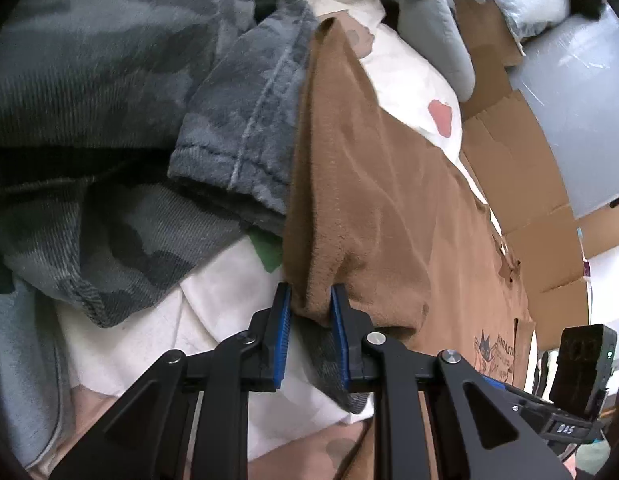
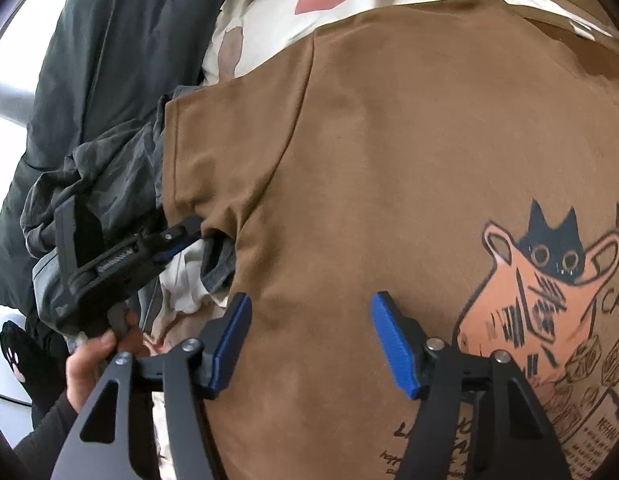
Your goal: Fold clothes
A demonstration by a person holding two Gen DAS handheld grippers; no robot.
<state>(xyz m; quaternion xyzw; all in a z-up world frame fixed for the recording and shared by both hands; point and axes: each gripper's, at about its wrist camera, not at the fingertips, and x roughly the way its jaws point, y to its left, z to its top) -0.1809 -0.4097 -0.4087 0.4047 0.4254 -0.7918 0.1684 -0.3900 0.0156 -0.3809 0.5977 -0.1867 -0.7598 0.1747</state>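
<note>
Off at nine o'clock of the scene, a heap of grey camouflage clothes [image 1: 109,92] lies bunched on a white patterned bedsheet [image 1: 413,80], touching the left edge of the brown T-shirt [image 2: 389,140]. That shirt, with its cat print [image 2: 549,276] facing up, is spread across the bed, mostly flat, its sleeve at about ten o'clock from the print. The left tool [image 1: 309,316] is clenched on a fold of the brown shirt's edge near the sleeve, the cloth pinched into a ridge between its blue pads; in the right wrist view a hand [image 2: 89,364] can be seen holding that tool's handle. Further toward three o'clock, the right tool [image 2: 309,340] hovers over the shirt's body just left of the print, released, its blue fingers spread wide with nothing between them. The shirt looks light, soft and limp, so it will likely sag and wrinkle wherever it is unsupported; a seam or hem, such as the sleeve edge or shoulder line, should give the firmest hold. Whether the pinched edge is being lifted for a fold or smoothed down after one, I cannot tell.
</note>
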